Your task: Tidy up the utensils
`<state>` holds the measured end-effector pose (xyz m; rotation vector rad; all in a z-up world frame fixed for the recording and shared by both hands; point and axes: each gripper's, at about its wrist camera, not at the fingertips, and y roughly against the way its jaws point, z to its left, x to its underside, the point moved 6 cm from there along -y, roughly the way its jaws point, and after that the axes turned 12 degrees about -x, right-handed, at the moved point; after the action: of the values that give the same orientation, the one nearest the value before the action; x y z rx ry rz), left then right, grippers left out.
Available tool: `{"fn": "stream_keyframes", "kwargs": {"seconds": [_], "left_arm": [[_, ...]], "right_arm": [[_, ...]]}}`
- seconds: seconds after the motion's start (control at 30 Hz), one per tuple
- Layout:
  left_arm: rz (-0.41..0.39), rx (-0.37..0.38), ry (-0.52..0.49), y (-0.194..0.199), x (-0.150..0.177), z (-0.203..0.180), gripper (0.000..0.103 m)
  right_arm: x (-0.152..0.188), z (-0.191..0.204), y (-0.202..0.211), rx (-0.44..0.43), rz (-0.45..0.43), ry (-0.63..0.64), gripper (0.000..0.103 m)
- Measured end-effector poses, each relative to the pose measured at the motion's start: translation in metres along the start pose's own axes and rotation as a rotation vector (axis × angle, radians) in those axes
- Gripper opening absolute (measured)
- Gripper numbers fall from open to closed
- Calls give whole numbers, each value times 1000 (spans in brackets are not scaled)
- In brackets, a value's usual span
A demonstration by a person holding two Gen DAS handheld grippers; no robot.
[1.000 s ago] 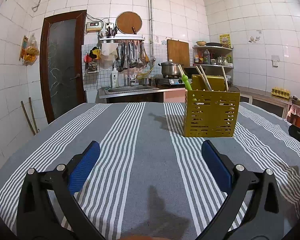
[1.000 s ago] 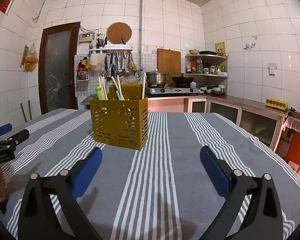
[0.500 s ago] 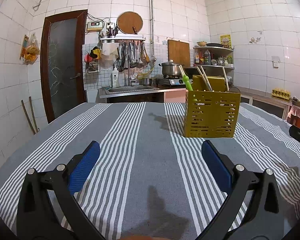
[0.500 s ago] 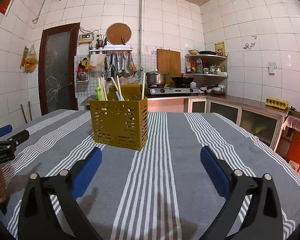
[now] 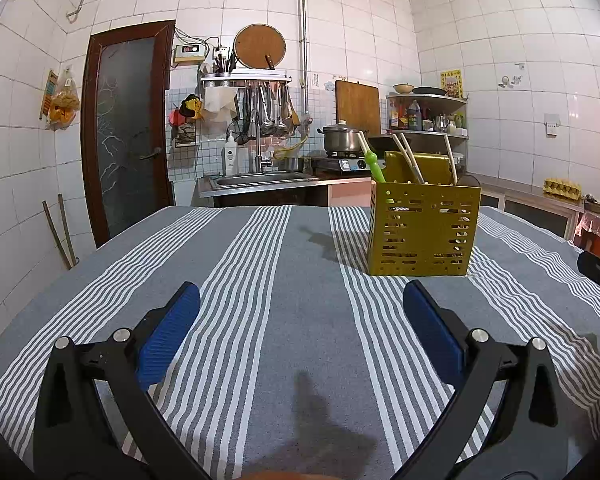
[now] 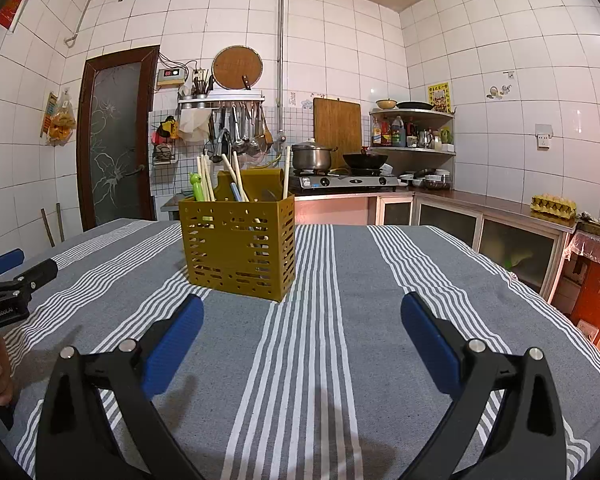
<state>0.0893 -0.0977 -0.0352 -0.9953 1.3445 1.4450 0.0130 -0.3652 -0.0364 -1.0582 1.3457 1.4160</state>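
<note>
Here, a grey tabletop cloth with white stripes (image 5: 284, 280) is spreading beneath both claws in a white-tiled kitchen. The left claw (image 5: 300, 300) and right claw (image 6: 302, 312) are gaping wide, holding nothing. The perforated mustard-yellow plastic utensil caddy (image 6: 240, 248), holding chopsticks, is standing ahead of them. Nothing is differing from a second ago.

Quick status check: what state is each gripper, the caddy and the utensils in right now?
Left gripper: open, empty, above the cloth.
Right gripper: open, empty, above the cloth.
Caddy: upright on the tablecloth, beyond both grippers.
Chopsticks: standing in the caddy.
Green utensil: standing in the caddy.
</note>
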Motion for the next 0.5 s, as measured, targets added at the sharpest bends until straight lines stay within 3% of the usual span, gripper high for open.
{"fn": "stream_keyframes", "kwargs": {"seconds": [0.5], "left_arm": [[1, 2, -13, 3, -1, -2, 98]], "right_arm": [[0, 0, 0, 0, -5, -3, 97]]}}
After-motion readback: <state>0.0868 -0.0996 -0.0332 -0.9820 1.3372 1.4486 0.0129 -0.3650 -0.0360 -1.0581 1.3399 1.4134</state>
